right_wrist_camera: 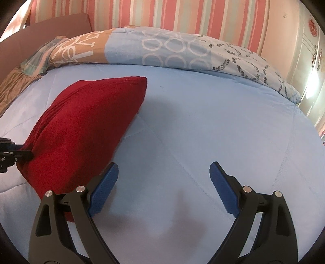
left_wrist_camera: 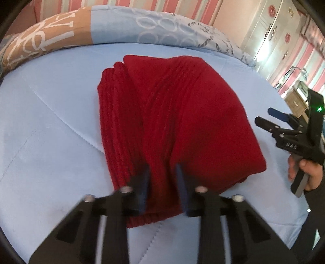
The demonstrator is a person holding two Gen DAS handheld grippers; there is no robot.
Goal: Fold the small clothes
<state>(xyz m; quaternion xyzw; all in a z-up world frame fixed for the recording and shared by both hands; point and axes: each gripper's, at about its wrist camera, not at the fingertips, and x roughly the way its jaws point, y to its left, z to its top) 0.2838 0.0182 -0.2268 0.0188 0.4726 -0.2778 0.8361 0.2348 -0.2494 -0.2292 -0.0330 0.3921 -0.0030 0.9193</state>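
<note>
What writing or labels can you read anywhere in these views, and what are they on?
"DAS", raised letters on the black body of the right gripper, left wrist view.
Large white lettering on the tan part of the patterned duvet: partial and distorted, not readable.
Nothing else legible.

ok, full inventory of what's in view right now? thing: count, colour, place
folded knit garment: 1, dark red, mid-bed on the sheet, near edge between the left claw's pads
bed sheet: 1, light blue, under everything
patterned duvet: 1, tan, blue and white, bunched along the far side of the bed
striped wall: pink, white and green, behind the bed
wardrobe: 1, cream with red ornaments, far right
left claw: 1, black with blue pads, closed on the garment's near edge
right claw: 1, black with blue pads, open over bare sheet right of the garment
hand: 1, holding the right claw's handle
</note>
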